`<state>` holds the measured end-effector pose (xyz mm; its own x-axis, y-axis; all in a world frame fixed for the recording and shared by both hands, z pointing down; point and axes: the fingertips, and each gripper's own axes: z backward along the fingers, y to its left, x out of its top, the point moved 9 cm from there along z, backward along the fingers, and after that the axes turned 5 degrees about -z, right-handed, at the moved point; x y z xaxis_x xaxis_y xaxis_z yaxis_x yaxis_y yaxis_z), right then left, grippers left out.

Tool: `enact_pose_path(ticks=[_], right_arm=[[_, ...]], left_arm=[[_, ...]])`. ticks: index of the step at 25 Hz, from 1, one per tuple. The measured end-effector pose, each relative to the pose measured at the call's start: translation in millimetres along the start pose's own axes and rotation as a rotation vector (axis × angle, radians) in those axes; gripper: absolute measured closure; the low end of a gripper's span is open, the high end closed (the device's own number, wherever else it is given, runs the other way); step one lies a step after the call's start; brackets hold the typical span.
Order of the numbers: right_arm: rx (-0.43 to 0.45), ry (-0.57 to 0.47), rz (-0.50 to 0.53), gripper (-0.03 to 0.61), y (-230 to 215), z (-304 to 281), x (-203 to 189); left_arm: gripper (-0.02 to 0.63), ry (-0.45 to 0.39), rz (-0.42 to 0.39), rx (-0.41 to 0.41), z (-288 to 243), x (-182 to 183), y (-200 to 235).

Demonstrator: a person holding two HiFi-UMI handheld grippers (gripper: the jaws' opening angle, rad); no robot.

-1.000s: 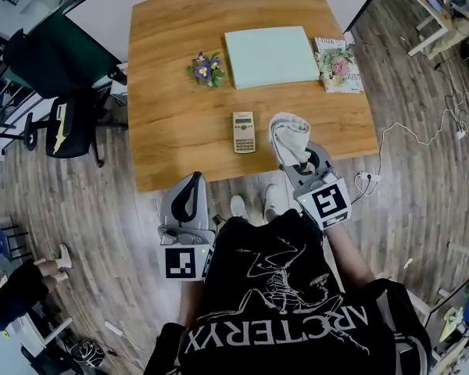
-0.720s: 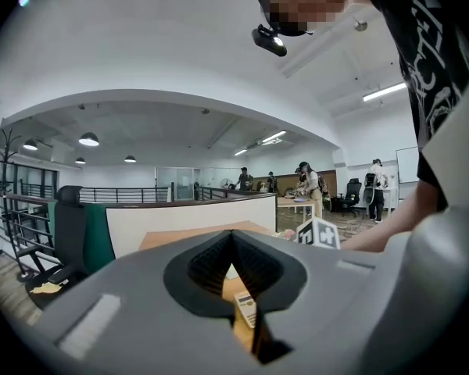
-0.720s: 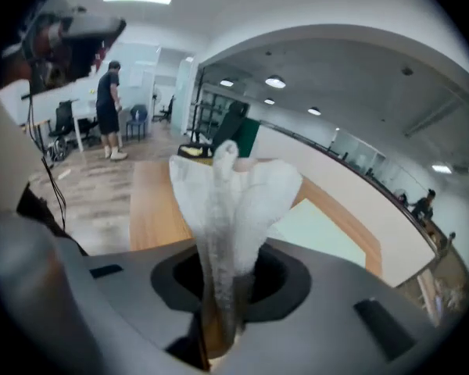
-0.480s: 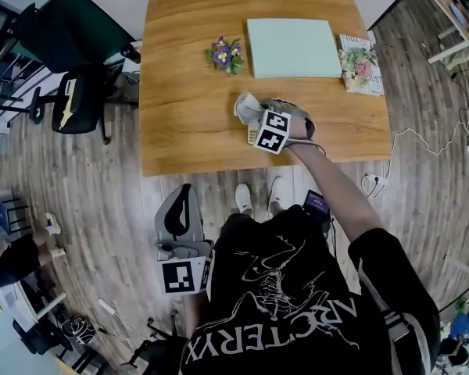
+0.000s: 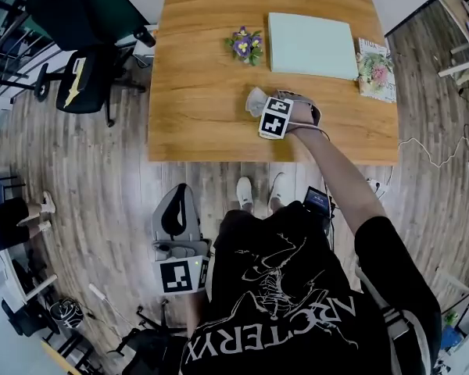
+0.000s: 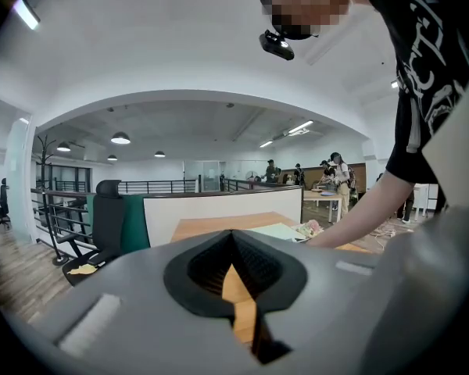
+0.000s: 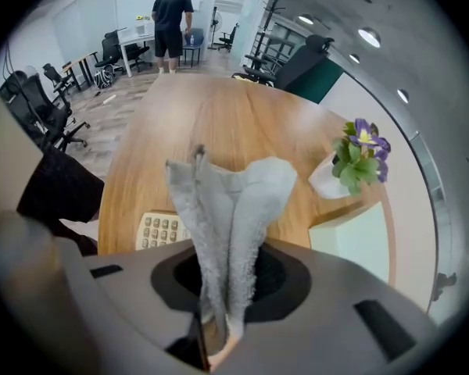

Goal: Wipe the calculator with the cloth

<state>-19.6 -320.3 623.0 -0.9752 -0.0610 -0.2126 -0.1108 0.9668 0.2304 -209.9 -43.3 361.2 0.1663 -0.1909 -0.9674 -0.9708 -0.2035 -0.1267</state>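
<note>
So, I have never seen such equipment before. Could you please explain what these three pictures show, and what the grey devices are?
There is no robot here. A person holds a two-jaw gripper in each hand. The head view comes from a camera on the person's head, looking down. The other two views come from a camera riding on each gripper, looking along its jaws.

On the wooden table lie a calculator, a small pot of purple flowers, a pale green board and a magazine with a flowery cover.

The right gripper is shut on a grey cloth, held over the calculator. The left gripper hangs beside the person, off the table, jaws together and empty.
</note>
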Motion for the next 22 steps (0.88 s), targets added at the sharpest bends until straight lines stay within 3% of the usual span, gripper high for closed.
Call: enact_pose_path(ticks=[22], right_arm=[[0.137,-0.021,0.058,0.486,101,25,-5]], left_arm=[[0.604,-0.048,0.013,-0.1,-17,0,-11]])
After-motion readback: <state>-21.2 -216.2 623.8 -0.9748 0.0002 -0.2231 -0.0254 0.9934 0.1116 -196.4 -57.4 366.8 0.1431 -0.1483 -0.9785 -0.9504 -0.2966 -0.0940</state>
